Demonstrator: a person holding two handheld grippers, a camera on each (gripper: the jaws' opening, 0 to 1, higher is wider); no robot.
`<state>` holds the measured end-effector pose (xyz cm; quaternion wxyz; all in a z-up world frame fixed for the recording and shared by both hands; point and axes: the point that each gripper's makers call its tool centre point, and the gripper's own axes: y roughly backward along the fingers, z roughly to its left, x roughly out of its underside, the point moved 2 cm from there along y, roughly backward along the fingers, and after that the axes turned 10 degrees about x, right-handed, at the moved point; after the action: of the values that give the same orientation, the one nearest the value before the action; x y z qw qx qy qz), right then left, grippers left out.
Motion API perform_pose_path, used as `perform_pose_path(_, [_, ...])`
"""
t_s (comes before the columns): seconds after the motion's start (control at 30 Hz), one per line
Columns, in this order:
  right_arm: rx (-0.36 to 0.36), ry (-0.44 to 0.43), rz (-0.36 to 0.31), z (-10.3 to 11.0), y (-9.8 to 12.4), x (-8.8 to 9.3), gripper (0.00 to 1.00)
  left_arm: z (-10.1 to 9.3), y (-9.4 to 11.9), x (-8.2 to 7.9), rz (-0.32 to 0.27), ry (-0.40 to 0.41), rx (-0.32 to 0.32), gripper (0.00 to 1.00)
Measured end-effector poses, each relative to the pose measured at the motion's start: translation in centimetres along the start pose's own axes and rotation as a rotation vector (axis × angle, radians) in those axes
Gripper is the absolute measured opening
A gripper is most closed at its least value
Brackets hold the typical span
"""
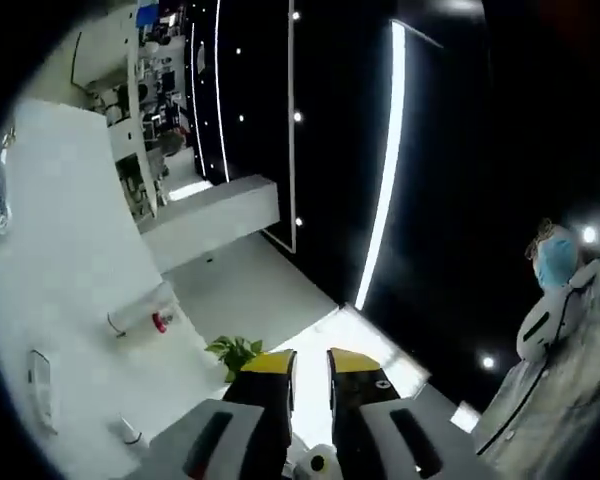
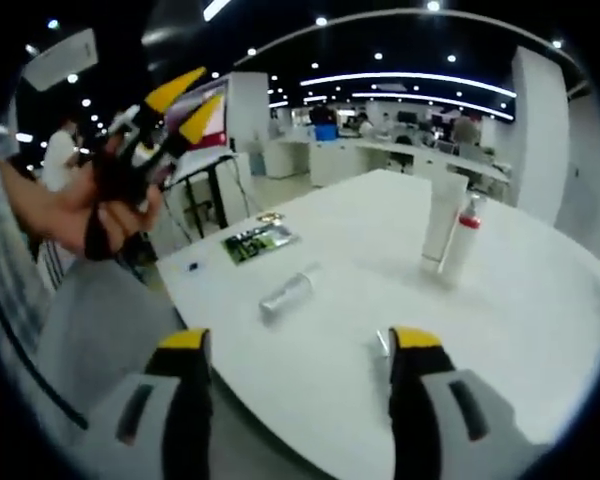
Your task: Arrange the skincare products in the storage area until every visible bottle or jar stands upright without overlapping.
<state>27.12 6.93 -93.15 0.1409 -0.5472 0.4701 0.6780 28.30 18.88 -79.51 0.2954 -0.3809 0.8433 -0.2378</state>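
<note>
On the white table (image 2: 540, 300) a white tube (image 2: 442, 222) and a slim bottle with a red cap (image 2: 461, 243) stand upright, side by side. A clear bottle (image 2: 285, 295) lies on its side nearer the table's front edge. My right gripper (image 2: 300, 345) hovers open over the table's near edge, nothing between its jaws, with the lying bottle just beyond it. A hand holds my left gripper (image 2: 187, 102) up in the air off the table's left, its yellow tips close together. In the left gripper view that gripper (image 1: 311, 362) points away from the table, and the tube and red-capped bottle (image 1: 145, 315) are small and far.
A green printed packet (image 2: 258, 241) lies flat near the table's left edge. A small pale item (image 2: 382, 342) sits by my right jaw. A potted plant (image 1: 236, 351) stands past the table. People and desks fill the office behind.
</note>
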Motion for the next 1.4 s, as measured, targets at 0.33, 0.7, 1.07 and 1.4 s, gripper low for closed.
perform_pose_path(0.33, [0.019,0.003,-0.009,-0.5,0.2,-0.1,0.71,1.1,-1.2,1.1,0.04,0.0,-0.019,0.01])
perform_pose_path(0.7, [0.04,0.019,-0.009,-0.8,0.1,-0.1,0.69,8.8,1.0,2.4,0.493,-0.45,-0.35,0.04])
perform_pose_path(1.07, [0.048,0.038,0.009,-0.8,-0.1,0.2,0.69,17.9,8.3,0.8,0.683,-0.445,-0.91,0.52])
perform_pose_path(1.4, [0.074,0.043,0.031,-1.3,-0.3,0.6,0.68,21.8,11.5,1.6,0.883,-0.563,-1.059,0.62])
